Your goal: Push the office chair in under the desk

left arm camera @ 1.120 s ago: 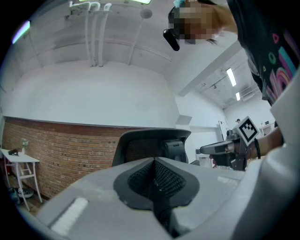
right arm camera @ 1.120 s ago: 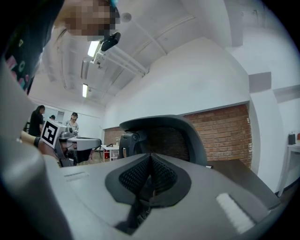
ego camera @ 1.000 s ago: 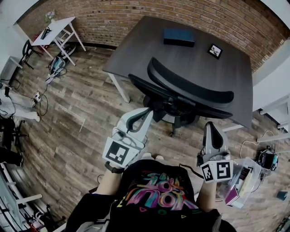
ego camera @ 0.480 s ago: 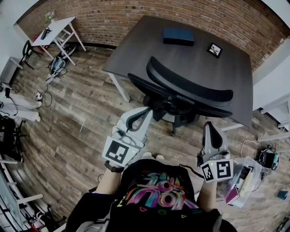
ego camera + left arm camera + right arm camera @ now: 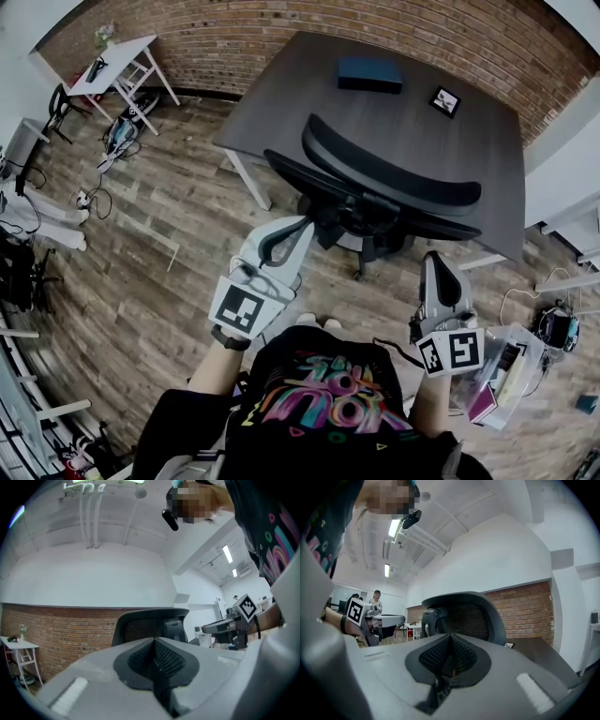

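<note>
The black office chair [image 5: 394, 187] stands at the near edge of the dark desk [image 5: 281, 103], its mesh back towards me and its seat partly beneath the desktop. My left gripper [image 5: 300, 225] is shut and empty, its tip close to the left side of the chair's back; whether it touches I cannot tell. My right gripper [image 5: 437, 260] is shut and empty too, just short of the backrest's right end. The left gripper view shows the chair back [image 5: 150, 623] straight beyond the shut left gripper [image 5: 153, 660]. In the right gripper view the chair back [image 5: 464, 616] rises beyond the right gripper [image 5: 449, 656].
A blue box [image 5: 370, 75] and a small framed picture [image 5: 444, 103] lie on the desk. A brick wall [image 5: 281, 37] runs behind it. A white table [image 5: 117, 61] stands far left, a clear bin [image 5: 502, 375] and cables at the right on the wood floor.
My left gripper has crept slightly forward toward the chair's back. The right gripper has held its place, and the chair has barely shifted.
</note>
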### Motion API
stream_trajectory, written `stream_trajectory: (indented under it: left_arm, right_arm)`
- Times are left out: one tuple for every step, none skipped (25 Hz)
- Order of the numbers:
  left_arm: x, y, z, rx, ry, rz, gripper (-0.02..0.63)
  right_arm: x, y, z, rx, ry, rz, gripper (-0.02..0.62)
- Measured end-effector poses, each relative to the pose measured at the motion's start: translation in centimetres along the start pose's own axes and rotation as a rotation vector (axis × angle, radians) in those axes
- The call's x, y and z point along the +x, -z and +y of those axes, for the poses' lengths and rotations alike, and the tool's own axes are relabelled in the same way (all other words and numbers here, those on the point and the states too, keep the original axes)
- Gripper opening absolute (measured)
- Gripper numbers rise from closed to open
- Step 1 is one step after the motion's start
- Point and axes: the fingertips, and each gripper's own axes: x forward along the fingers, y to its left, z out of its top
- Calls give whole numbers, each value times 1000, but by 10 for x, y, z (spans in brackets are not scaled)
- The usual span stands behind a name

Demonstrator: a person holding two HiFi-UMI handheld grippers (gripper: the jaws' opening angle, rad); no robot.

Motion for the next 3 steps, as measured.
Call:
stream_trajectory:
  left_arm:
    - [0, 0, -1, 0, 4, 2, 2]
    - [-1, 0, -1, 0, 8, 3, 2]
    - [-1, 1, -2, -1, 11, 4, 2]
  right_arm:
    - [-1, 0, 0, 3, 2, -2, 0]
    - [-2, 0, -1, 6, 4, -4, 0]
    - [-3, -1, -1, 8, 5, -5, 0]
